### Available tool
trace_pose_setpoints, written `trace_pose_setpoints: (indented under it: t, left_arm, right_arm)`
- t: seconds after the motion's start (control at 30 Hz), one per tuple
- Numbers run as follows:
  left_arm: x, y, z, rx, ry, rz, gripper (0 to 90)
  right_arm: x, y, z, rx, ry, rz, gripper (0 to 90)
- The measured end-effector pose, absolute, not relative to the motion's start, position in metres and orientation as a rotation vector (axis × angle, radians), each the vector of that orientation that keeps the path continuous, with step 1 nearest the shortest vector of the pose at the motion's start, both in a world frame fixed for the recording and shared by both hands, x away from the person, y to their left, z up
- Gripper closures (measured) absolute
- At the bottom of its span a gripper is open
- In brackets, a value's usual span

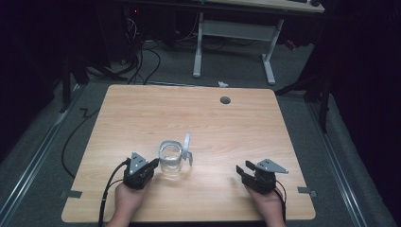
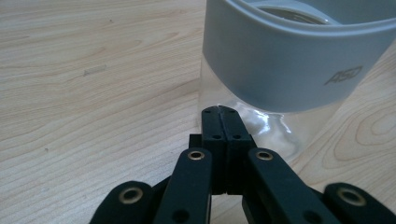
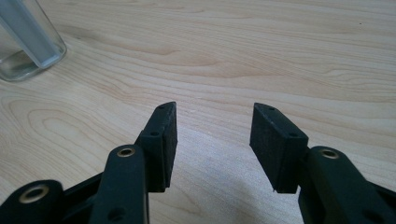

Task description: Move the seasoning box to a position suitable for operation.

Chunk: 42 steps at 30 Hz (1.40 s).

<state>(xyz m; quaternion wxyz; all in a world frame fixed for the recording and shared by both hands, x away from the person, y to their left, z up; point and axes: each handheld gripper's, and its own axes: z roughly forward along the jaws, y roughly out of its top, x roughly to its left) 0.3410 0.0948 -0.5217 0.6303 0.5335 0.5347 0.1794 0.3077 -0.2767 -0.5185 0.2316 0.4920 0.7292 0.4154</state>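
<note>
Glass jar [image 1: 170,161] just beside closed left tool [image 2: 220,111], right tool [image 3: 212,126] wide, apart.

This looks like a lab or test room rather than a home: a bare wooden table [image 1: 189,113] with a grey cable hole [image 1: 225,100] near its far edge stands on grey carpet [image 1: 236,71] in a dim room with dark surroundings. Beyond the table's far edge stands a second desk on white metal legs [image 1: 269,61], and to the far left of the table black cables [image 1: 142,61] lie tangled on the floor by dark equipment. Pieces of grey tape [image 1: 71,194] mark the table's near corners, and metal rails [image 1: 28,165] run along the floor on both sides of it.
</note>
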Motion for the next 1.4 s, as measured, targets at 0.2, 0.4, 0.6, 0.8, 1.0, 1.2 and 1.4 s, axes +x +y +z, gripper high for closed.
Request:
trace_pose_setpoints:
  t: [0.2, 0.4, 0.6, 0.8, 1.0, 1.2, 1.4]
  left_arm:
    - [0.334, 0.090, -0.521, 1.236, 1.212, 0.396, 90.0]
    - [0.322, 0.076, -0.519, 1.257, 1.179, 0.355, 89.9]
    - [0.314, 0.054, -0.518, 1.288, 1.137, 0.310, 89.1]
    - [0.310, 0.039, -0.518, 1.309, 1.106, 0.287, 87.8]
    - [0.324, 0.061, -0.522, 1.256, 1.180, 0.372, 90.0]
    - [0.358, 0.072, -0.524, 1.234, 1.230, 0.417, 90.0]
    - [0.373, 0.061, -0.526, 1.251, 1.222, 0.407, 90.0]
  right_arm:
    - [0.308, -0.278, -0.518, 1.360, 1.996, 1.148, 51.3]
    - [0.308, -0.278, -0.519, 1.370, 1.997, 1.144, 51.5]
    - [0.309, -0.278, -0.520, 1.374, 1.998, 1.143, 51.5]
    - [0.309, -0.280, -0.520, 1.396, 1.976, 1.159, 51.7]
    - [0.309, -0.281, -0.520, 1.389, 1.980, 1.161, 51.8]
    - [0.309, -0.280, -0.521, 1.383, 1.984, 1.159, 51.3]
    - [0.309, -0.280, -0.521, 1.385, 1.987, 1.158, 51.1]
